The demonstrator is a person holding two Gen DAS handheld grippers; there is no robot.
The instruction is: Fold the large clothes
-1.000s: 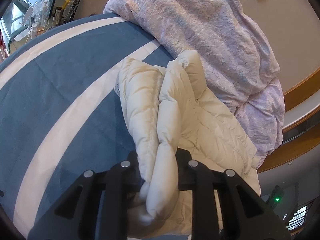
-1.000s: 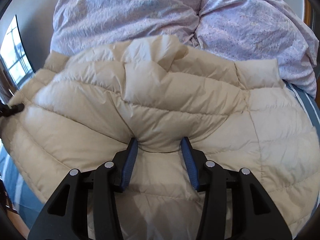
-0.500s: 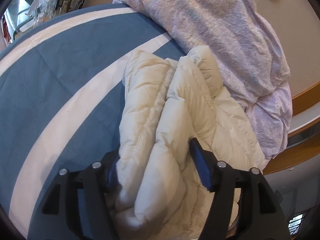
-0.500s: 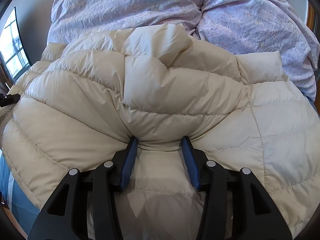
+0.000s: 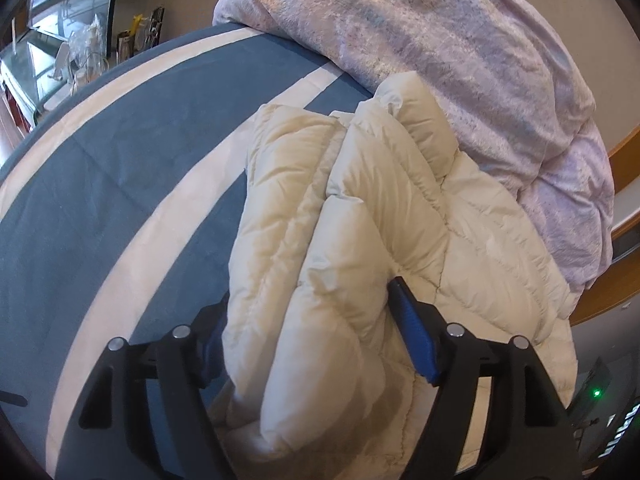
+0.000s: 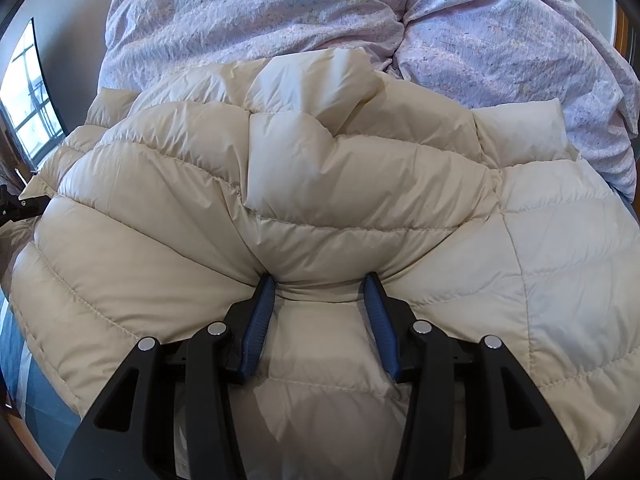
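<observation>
1. The bed point(image 5: 120, 184) carries a blue sheet with broad cream stripes, which fills the left half of the left wrist view.
2. A lilac patterned duvet point(image 6: 280, 20) lies bunched along the far side of the bed, its edge touching the jacket's far edge in both views.
3. The cream quilted down jacket point(image 6: 320, 184) lies on the bed just in front of the duvet. In the left wrist view one thick folded part of it point(image 5: 320, 240) runs lengthwise towards the camera over the striped sheet.
4. The right tool point(image 6: 320, 280) is clenched on a puffed ridge of the jacket; its blue pads point(image 6: 260, 320) dig into the fabric on both sides, and creases fan out from the pinch.
5. The left tool point(image 5: 308, 320) has just been opening its jaws. The folded roll of jacket lies between them, released: the right-hand blue pad point(image 5: 416, 340) stands just clear of the fabric, the left-hand one is partly hidden behind the roll.
</observation>
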